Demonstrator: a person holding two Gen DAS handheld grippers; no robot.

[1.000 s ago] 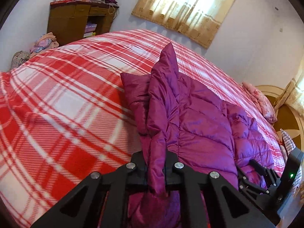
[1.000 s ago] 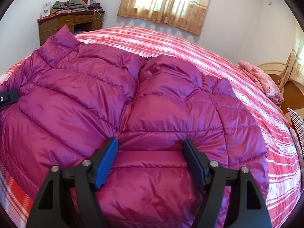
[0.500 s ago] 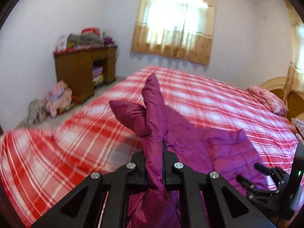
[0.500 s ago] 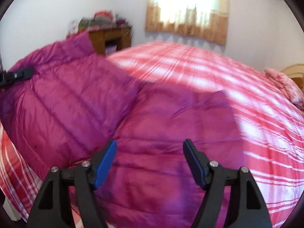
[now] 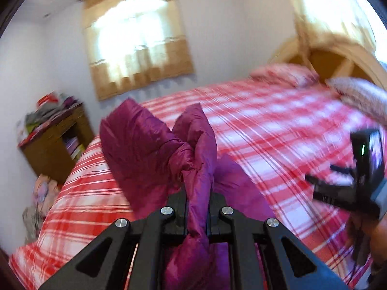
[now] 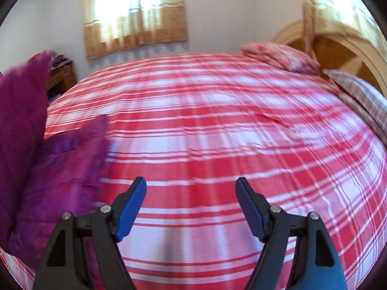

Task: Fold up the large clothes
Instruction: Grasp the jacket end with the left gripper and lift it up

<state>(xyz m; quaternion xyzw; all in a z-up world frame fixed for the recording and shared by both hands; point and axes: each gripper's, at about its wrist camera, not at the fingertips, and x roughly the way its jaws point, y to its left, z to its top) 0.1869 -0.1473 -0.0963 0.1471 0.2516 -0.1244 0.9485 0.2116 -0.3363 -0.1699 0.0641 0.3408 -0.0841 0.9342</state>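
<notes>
Purple puffer jacket (image 5: 157, 149): your left gripper (image 5: 197, 207) clenches its bunched edge, now hoisted off the plaid bed (image 5: 266, 130), where it lay spread a second ago; your right gripper (image 6: 191, 200), released beside the jacket, holds nothing, so refolding starts over.

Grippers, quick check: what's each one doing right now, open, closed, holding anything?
Left gripper: closed on the purple jacket, fabric pinched between its fingers.
Right gripper: open, holding nothing, above the plaid bedspread.
</notes>
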